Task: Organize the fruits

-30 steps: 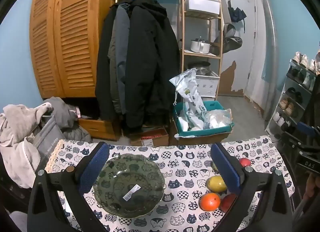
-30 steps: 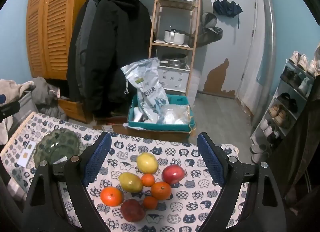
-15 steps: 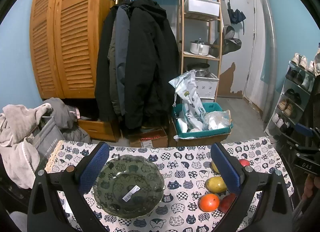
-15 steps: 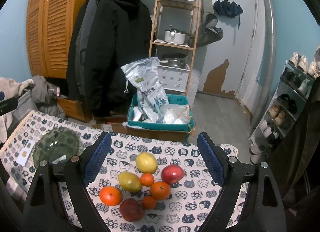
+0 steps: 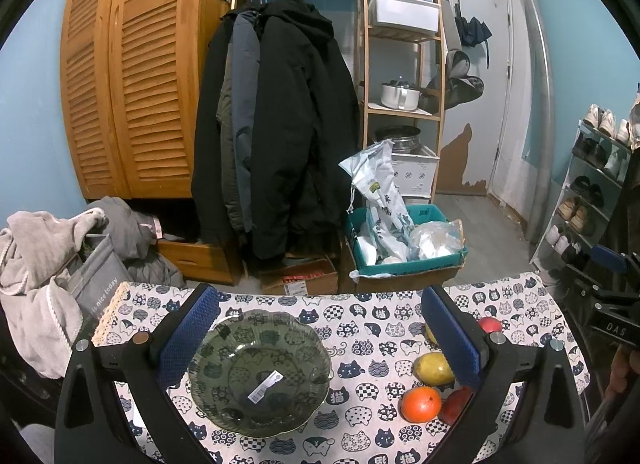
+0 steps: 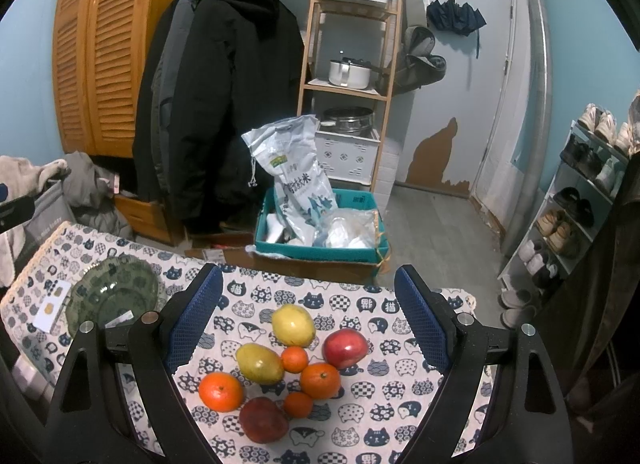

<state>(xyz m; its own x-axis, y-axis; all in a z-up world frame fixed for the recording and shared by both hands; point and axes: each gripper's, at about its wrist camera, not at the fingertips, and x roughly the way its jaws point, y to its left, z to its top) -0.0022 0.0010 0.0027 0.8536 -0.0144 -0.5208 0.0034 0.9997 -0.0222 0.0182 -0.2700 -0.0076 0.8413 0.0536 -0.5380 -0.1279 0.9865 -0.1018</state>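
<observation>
A dark green glass bowl [image 5: 258,372] with a white label inside sits on the cat-print tablecloth [image 5: 360,320], empty of fruit. My left gripper [image 5: 318,330] is open above it, jaws wide apart. In the right wrist view a cluster of fruit lies on the cloth: a yellow mango [image 6: 293,324], a second mango [image 6: 259,363], a red apple [image 6: 345,348], a darker red fruit [image 6: 263,419], and several oranges [image 6: 221,391]. My right gripper [image 6: 308,310] is open above the cluster, holding nothing. The bowl also shows in the right wrist view [image 6: 114,294] at far left.
A white card [image 6: 51,310] lies beside the bowl. Beyond the table's far edge stand a teal box [image 6: 320,240] with bags, hanging coats [image 6: 216,104], a wooden shelf rack [image 6: 352,64] and a shoe rack [image 6: 576,200]. Laundry [image 5: 40,264] is piled at left.
Both views have shifted slightly; the fruit cluster sits a little higher in the right wrist view. Both grippers stay open and nothing has been picked up.
</observation>
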